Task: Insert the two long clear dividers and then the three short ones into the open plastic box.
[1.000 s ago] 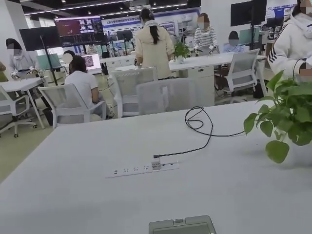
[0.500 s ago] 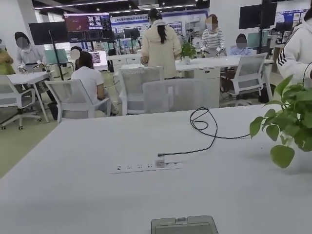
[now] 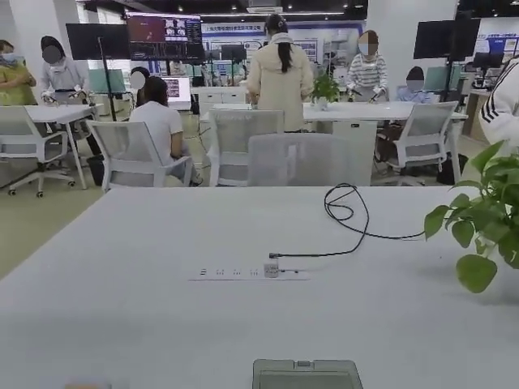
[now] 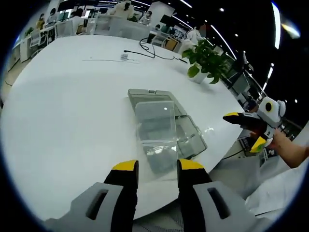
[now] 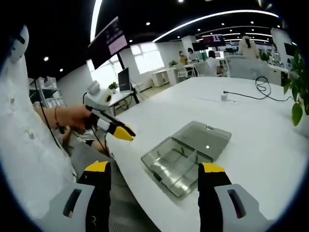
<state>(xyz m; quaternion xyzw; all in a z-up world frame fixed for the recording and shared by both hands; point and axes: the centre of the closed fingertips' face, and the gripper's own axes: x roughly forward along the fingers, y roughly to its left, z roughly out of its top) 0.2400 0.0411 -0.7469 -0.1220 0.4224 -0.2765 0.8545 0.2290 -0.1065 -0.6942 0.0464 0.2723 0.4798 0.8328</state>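
Plastic box (image 4: 161, 135) lies open just ahead of left gripper (image 4: 158, 166) and right gripper (image 5: 155, 167), both with jaws parted.

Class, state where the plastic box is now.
In the left gripper view the plastic box lies open near the front edge of the white table, ahead of the left gripper.

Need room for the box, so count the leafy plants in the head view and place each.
2. One leafy plant stands on the workbench at the right; a smaller plant sits on the far table beside a standing person. Others may be hidden.
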